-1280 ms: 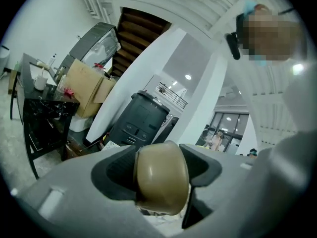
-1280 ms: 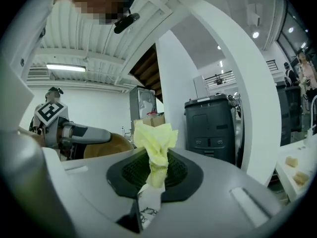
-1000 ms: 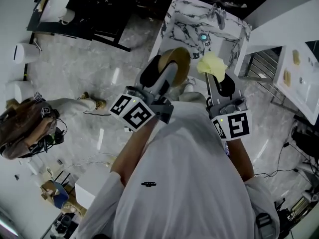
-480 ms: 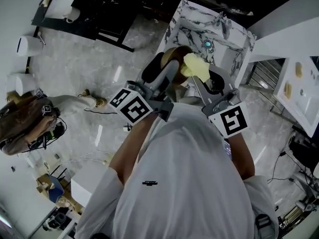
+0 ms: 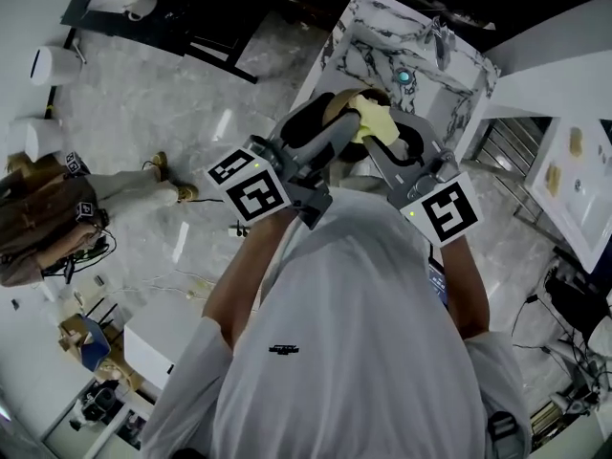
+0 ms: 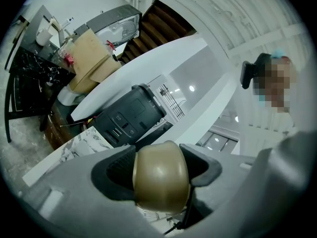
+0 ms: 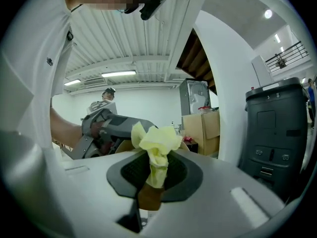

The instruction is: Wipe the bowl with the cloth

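The bowl [image 6: 161, 177] is an olive-brown, glossy piece with a smooth rounded outer wall that catches a soft highlight. It stands on edge, lifted in the air in front of the person's chest. The left gripper [image 5: 320, 132] is clamped on it: in the left gripper view the 2 grey jaws press their dark, ribbed pads against either side of the bowl, which fills the gap between them and bulges out toward the camera.

The cloth [image 7: 156, 143] is pale yellow, thin and soft, crumpled into a ruffled tuft with a narrow twisted stem. The right gripper [image 5: 384, 140] is clenched on that stem, so the tuft fans out just past the jaw tips, over the black textured pads. A small brown patch shows below the stem between the jaws; what it is I cannot tell.

In the head view the 2 grippers converge, and the cloth lies right at the bowl's upper right edge, overlapping it; whether it actually presses on the surface I cannot tell. The right gripper view shows the left gripper and a tan curve of the bowl just behind the tuft.

Beyond the grippers stands a white counter [image 5: 382, 36] with grey marble veining. A dark boxy machine [image 6: 130, 115] and a cardboard box [image 6: 89, 53] sit in the background. Another person [image 5: 48, 228] is on the pale floor to the left.
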Tool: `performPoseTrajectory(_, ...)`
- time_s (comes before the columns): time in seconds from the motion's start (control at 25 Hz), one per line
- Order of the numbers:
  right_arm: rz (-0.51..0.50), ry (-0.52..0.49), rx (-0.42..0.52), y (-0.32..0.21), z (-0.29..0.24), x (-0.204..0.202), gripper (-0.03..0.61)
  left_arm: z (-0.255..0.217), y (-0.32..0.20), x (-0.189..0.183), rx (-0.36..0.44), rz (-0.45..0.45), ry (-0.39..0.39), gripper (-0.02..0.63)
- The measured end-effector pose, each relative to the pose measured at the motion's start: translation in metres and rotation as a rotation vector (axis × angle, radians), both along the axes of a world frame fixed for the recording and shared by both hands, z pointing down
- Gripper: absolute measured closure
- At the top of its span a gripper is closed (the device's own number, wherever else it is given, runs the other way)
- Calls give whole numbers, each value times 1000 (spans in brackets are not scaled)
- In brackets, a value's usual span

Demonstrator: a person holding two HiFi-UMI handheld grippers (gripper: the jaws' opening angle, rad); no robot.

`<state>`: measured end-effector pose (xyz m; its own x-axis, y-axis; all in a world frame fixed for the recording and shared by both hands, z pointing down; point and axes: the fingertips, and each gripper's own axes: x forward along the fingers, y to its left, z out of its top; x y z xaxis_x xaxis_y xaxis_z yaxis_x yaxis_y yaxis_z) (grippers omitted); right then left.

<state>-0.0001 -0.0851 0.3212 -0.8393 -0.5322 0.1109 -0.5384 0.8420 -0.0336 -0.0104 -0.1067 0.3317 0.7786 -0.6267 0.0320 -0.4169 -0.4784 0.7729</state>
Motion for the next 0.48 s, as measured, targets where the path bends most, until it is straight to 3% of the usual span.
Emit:
performPoseTrajectory(0.2, -46, 135, 37, 6, 16, -4, 532, -2, 5, -5, -20, 2, 64, 333)
performPoseTrajectory(0.32, -61, 225, 53, 11, 21, -8, 532, -4, 10, -1, 0, 26, 16, 333)
performPoseTrajectory(0.48, -63, 251, 69, 14, 22, -14, 532, -1, 15, 2, -5, 31, -16, 333)
